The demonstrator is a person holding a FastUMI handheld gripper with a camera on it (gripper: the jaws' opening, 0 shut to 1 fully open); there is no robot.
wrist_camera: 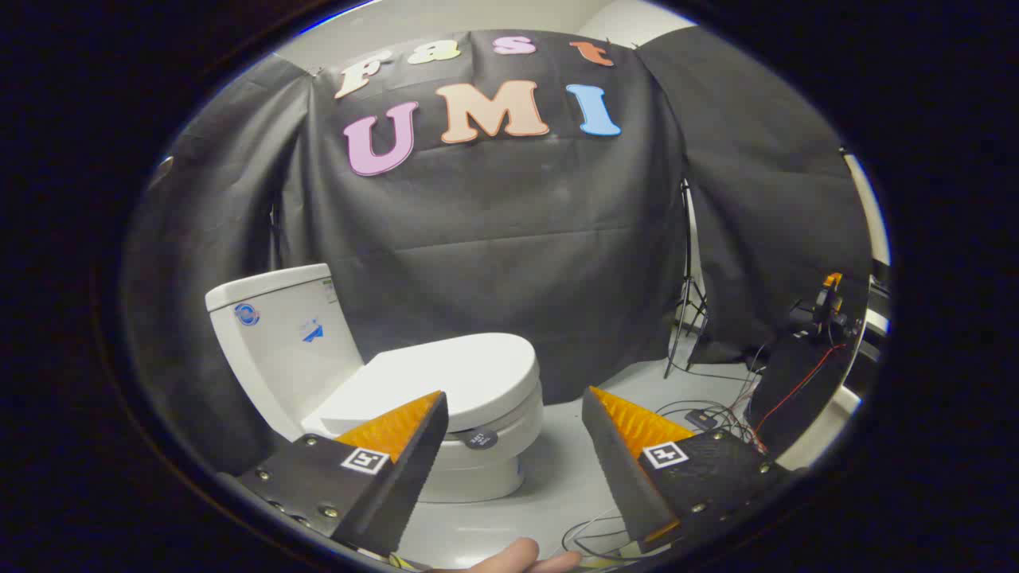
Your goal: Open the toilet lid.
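Note:
A white toilet stands ahead and to the left, its tank (279,334) against the black cloth wall. The lid (454,378) lies flat and closed over the seat and bowl (486,465). A small dark round tag (480,438) sticks out under the lid's front edge. My gripper (513,406) is open, fingers wide apart, with nothing between them. The left fingertip (430,414) overlaps the lid's near side in the view, still short of it. The lid's front rim shows between the fingers, nearer the left one.
Grey floor (573,469) spreads right of the toilet. A light stand (686,318) rises by the cloth's seam. Cables and a small black box (704,415) lie on the floor at the right, beside a dark stand with orange parts (828,306). A person's fingertip (517,557) shows below the fingers.

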